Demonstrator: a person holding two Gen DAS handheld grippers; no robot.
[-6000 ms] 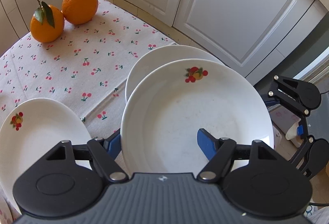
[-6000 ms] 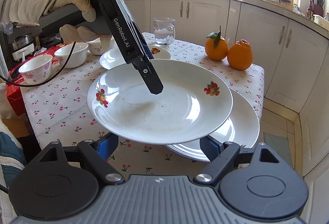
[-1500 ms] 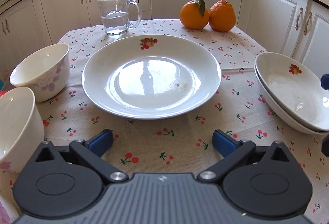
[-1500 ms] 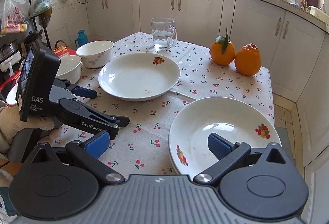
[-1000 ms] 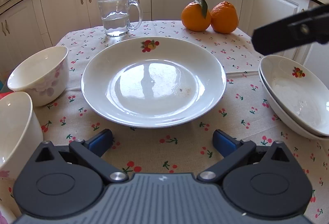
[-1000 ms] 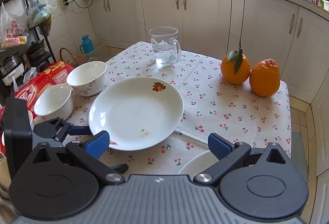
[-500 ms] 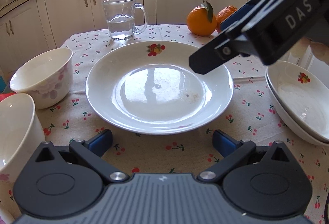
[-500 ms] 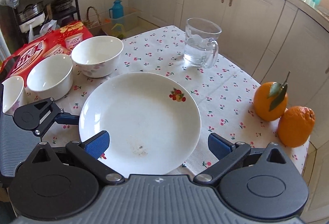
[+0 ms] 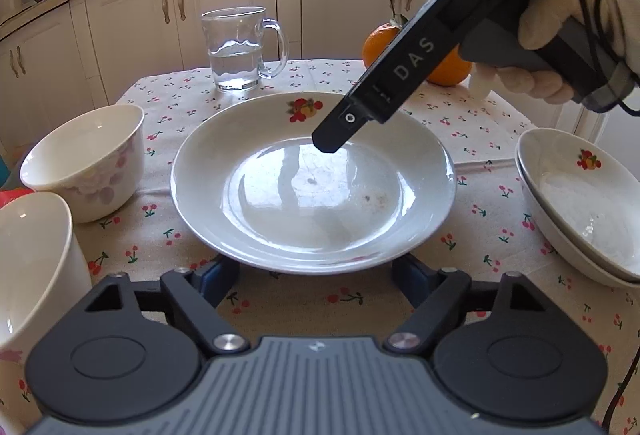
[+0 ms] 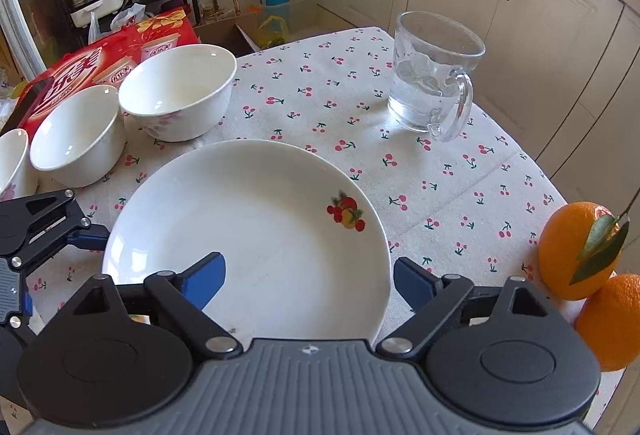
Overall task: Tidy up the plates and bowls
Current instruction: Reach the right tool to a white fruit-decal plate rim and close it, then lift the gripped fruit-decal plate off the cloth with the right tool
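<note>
while flat, plate (image 9: 312, 191) emblem faces mug (image 9: 240, 49).

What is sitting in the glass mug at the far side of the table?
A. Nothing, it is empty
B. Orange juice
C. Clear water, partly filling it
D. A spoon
C. The glass mug shows a clear water line partway up its wall in the left wrist view, and the right wrist view shows the same see-through liquid with no spoon inside.
</note>
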